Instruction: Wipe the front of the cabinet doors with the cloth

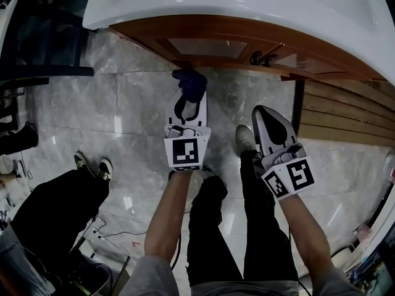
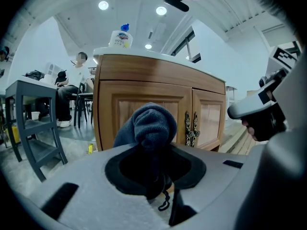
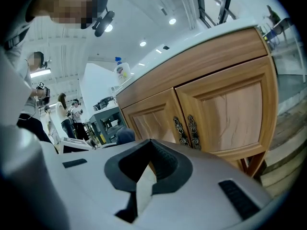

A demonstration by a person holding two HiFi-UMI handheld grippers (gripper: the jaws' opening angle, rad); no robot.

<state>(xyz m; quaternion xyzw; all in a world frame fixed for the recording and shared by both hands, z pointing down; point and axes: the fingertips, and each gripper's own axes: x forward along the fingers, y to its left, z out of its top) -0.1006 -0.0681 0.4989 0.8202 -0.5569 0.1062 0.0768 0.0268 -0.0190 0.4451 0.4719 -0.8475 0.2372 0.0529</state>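
Note:
The wooden cabinet [image 1: 210,39] stands under a white countertop, with two panelled doors [image 2: 144,102] and dark ornate handles [image 1: 263,58] at the middle seam. My left gripper [image 1: 187,97] is shut on a dark blue cloth [image 1: 190,82], which bulges out of the jaws [image 2: 152,121]. It hangs a short way off the left door, not touching it. My right gripper [image 1: 266,113] is shut and holds nothing. It sits lower and to the right, facing the handles [image 3: 187,128]. The right gripper view also shows the cloth [image 3: 125,135] at its left.
A plastic bottle [image 2: 120,36] stands on the countertop. Wooden slats [image 1: 345,113] lie right of the cabinet. A seated person's legs [image 1: 55,205] and cables are on the marble floor at left. A grey table [image 2: 29,104] and more people are farther left.

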